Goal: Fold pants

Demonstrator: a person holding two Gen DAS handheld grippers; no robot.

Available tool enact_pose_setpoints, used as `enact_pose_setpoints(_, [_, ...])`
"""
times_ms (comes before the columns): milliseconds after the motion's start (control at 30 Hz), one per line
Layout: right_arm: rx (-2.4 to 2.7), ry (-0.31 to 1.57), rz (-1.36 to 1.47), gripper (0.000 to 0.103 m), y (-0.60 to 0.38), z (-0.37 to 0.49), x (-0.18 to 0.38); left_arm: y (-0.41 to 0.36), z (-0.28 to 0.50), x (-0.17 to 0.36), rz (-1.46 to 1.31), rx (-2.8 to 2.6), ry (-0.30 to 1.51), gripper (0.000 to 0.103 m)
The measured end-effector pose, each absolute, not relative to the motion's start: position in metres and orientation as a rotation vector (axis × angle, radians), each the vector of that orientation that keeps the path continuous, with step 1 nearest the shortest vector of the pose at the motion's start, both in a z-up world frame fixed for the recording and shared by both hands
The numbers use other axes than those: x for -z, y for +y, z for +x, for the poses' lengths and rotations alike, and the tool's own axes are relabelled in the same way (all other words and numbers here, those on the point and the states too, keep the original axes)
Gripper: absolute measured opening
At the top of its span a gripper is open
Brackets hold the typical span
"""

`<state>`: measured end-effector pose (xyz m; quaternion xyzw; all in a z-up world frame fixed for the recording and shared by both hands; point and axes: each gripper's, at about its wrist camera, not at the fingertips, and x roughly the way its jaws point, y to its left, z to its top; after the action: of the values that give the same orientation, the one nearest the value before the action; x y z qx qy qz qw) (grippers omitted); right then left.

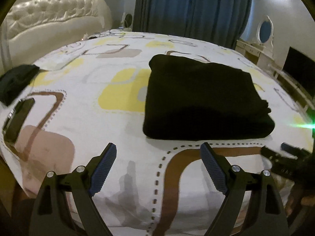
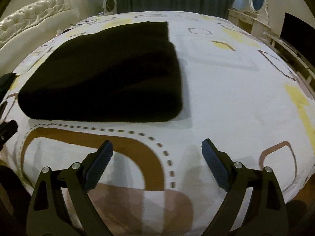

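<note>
**Folded black pants lie on the bed, both grippers empty and wide**

The black pants (image 1: 206, 100) rest on the patterned bed (image 1: 82, 106) as a thick, squarish folded bundle, the layered edges showing along its right side in the left wrist view. In the right wrist view the same pants (image 2: 102, 74) sit up and to the left of the gripper, with a rounded fold along the near edge and a straight edge on the right. The bundle lies just past a dotted brown curve printed on the sheet.

The left gripper (image 1: 158, 157) hovers over the near edge of the bed, its jaws spread wide with nothing between them; the blue ribbed pads (image 1: 104, 169) face each other across bare sheet. The pants are ahead of it and slightly right, apart from the fingertips. The right gripper (image 2: 157, 153) is likewise wide and empty, its dark pads (image 2: 214, 169) above the brown printed band, the pants well clear of it to the left. Part of the right gripper also shows at the lower right margin of the left wrist view, blurred, beside a green glare.

A dark phone-like slab (image 1: 17, 120) lies near the left edge of the bed, and another dark cloth (image 1: 15, 82) sits just beyond it. Behind the bed stand a tufted white headboard (image 1: 53, 19), blue curtains (image 1: 189, 5), a white dresser with an oval mirror (image 1: 265, 29), and a dark screen (image 1: 301, 74) at the right.
</note>
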<state>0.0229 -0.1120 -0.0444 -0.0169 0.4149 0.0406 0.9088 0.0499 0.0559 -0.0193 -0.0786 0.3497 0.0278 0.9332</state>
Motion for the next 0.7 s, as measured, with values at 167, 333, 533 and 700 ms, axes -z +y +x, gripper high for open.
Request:
enact_pose_setpoints(167, [-0.104, 0.838, -0.035, 0.092, -0.104, 0.021, 0.037, 0.045, 0.05, 0.016, -0.136, -0.058, 0.684, 0.086])
enact_pose_setpoints(333, [-0.104, 0.807, -0.023, 0.092, -0.098, 0.02, 0.028, 0.031, 0.052, 0.011, -0.07, -0.083, 0.623, 0.086])
enact_pose_setpoints(533, [-0.104, 0.8, -0.029, 0.092, -0.094, 0.019, 0.027, 0.027, 0.055, 0.013, -0.087, -0.057, 0.632, 0.086])
enact_pose_setpoints(700, [-0.109, 0.81, -0.029, 0.092, -0.091, 0.02, 0.028, 0.027, 0.056, 0.014, -0.095, -0.06, 0.639, 0.086])
